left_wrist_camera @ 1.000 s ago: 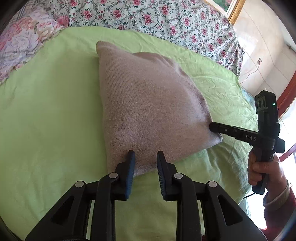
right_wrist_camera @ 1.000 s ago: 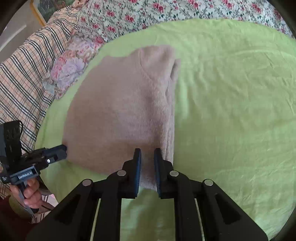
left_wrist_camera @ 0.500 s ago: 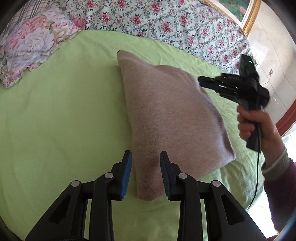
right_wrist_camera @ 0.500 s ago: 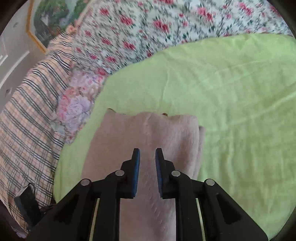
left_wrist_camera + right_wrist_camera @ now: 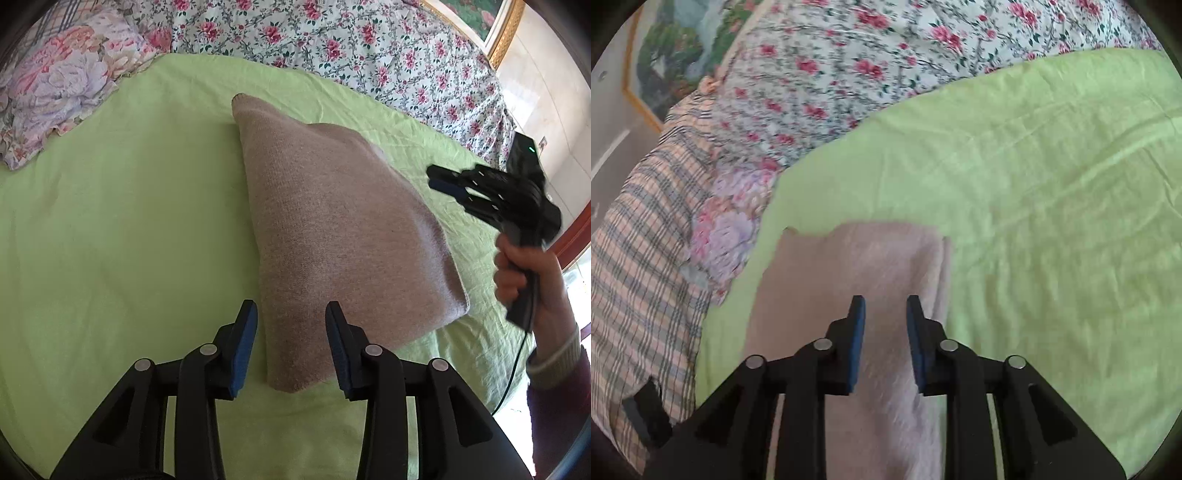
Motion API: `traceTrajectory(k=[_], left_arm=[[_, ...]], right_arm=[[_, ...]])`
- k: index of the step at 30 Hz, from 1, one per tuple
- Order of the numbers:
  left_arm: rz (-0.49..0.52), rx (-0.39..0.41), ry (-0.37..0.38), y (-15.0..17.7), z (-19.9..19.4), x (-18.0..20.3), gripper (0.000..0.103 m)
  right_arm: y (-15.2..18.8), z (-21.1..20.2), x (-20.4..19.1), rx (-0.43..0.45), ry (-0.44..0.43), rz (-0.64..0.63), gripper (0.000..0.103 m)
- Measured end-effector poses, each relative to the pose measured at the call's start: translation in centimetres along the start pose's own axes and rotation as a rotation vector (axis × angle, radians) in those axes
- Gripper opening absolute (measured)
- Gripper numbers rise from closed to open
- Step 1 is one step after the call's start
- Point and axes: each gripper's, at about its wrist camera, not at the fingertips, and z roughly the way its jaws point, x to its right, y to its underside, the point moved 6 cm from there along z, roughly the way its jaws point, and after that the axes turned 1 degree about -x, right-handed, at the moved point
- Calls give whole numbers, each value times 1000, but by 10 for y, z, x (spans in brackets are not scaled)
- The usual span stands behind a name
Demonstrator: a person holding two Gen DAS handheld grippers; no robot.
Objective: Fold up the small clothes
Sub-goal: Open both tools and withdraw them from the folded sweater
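Lying folded on the green sheet of the bed, the beige knit garment forms a flat, roughly four-sided bundle, its knit surface smooth and its near corner pointing toward the left wrist camera. The left gripper hovers over that near corner with its jaws spread apart and nothing between them; the blue pads flank the garment's edge, but whether they touch it I cannot tell. In the same view the right gripper is held in the person's right hand off to the garment's far right side, raised clear of the cloth and slightly blurred; its fingers are close together.

From the right wrist view, the right gripper looks down over the garment with its jaws released, a gap showing between the pads and no fabric caught there. The garment's layered edge runs along its right side, next to bare green sheet. A floral quilt lies beyond the sheet, a floral pillow sits at the far left, and plaid bedding shows in the right wrist view.
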Motion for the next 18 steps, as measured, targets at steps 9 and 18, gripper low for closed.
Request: traceTrajectory(k=[9,18], left_arm=[[45,7,-68,14,-15,12,61],[77,-14,-142,42,-23,7,78]], right_arm=[[75,-34,-23,-39,17,-77,43],[137,-67,-31,-39,107,-194,79]])
